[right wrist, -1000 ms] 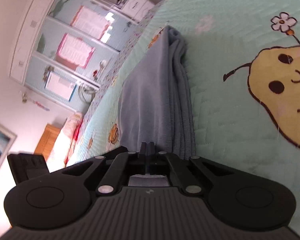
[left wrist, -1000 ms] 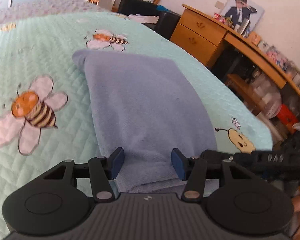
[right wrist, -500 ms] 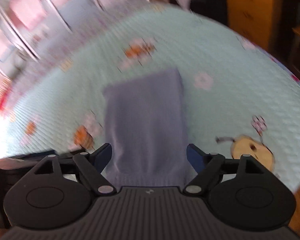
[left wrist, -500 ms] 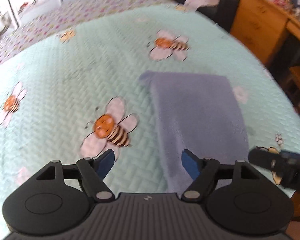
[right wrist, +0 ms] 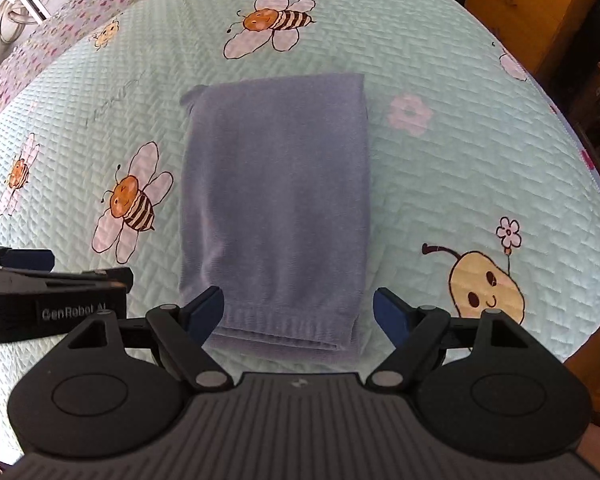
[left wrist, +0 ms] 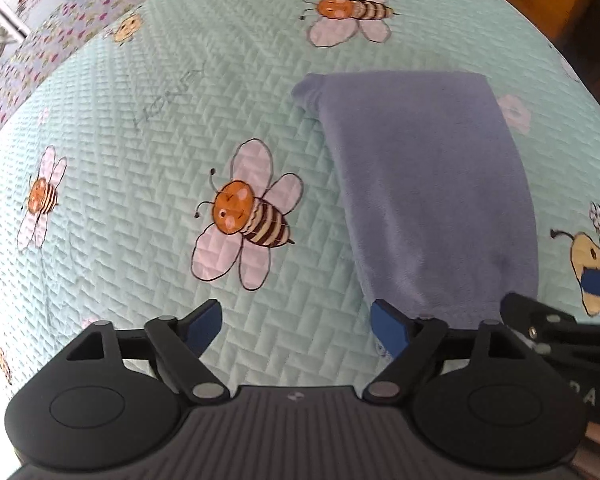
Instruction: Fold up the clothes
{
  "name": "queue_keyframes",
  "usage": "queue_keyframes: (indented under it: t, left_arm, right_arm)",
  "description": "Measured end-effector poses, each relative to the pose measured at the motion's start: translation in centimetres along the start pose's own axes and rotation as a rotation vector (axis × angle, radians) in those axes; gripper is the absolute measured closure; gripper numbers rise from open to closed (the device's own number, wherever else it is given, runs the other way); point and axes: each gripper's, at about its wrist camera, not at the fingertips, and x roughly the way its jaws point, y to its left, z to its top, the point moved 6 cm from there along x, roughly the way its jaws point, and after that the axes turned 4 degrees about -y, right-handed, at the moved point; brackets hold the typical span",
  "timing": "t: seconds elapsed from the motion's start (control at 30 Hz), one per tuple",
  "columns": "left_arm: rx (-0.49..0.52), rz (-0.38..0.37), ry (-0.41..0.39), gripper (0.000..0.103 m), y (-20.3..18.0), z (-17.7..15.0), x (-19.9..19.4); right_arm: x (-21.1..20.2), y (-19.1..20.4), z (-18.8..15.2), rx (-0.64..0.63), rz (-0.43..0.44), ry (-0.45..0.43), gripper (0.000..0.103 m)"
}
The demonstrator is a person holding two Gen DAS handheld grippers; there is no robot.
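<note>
Fabric, a folded blue garment [right wrist: 276,200], is lying flat on the mint bee-print quilt [right wrist: 440,184] (ribbed hem nearest the cameras). Just short of that hem the right gripper [right wrist: 299,312] is hovering, fingers spread wide, holding nothing. Beside the garment's left edge the left gripper [left wrist: 298,328] is hanging over bare quilt, fingers likewise apart.
</note>
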Motion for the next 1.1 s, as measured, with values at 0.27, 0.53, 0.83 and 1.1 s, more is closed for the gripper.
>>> queue_keyframes:
  t: [0.27, 0.53, 0.83, 1.1]
  left_arm:
    - [-0.019, -0.001, -0.030, 0.017, 0.0, -0.4, -0.5]
    - [-0.038, -0.002, -0.063, 0.017, 0.1, -0.8, -1.1]
    - [-0.071, 0.039, -0.189, 0.017, 1.9, -1.3, -3.1]
    - [-0.192, 0.215, -0.541, 0.018, 8.0, -4.3, -9.7]
  right_arm:
    - [-0.2, -0.5, 0.0, 0.009, -0.003, -0.013, 0.022]
    - [-0.8, 0.4, -0.5, -0.010, -0.015, -0.022, 0.022]
    - [-2.2, 1.5, -0.9, -0.033, -0.042, -0.050, 0.022]
    - [-4.2, 5.4, -0.9, -0.079, -0.001, -0.172, 0.022]
